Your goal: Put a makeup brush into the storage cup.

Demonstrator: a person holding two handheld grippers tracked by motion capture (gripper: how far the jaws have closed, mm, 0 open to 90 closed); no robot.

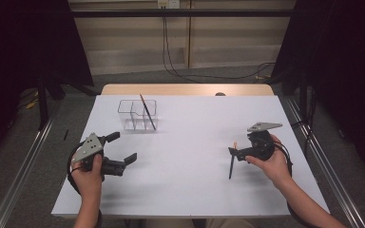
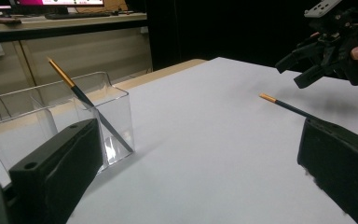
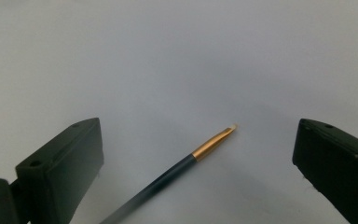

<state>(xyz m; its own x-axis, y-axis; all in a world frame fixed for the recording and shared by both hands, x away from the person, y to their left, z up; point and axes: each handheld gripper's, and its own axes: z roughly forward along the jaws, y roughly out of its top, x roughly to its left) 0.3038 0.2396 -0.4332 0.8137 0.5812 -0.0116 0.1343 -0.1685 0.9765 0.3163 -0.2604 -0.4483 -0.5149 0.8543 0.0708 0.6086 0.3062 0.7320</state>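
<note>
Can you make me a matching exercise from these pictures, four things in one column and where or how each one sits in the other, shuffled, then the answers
Things
1. brush in the organizer
2. brush on the table
3. left tool
4. clear organizer

Places or states
A. lying flat under the right tool
B. open, holding nothing
C. leaning in the end compartment
D. standing at the table's far left

Pairs: 1-C, 2-A, 3-B, 4-D

left gripper (image 1: 121,148): black body, grey three-cornered plate | right gripper (image 1: 235,153): same, black cable | forearms: bare
</note>
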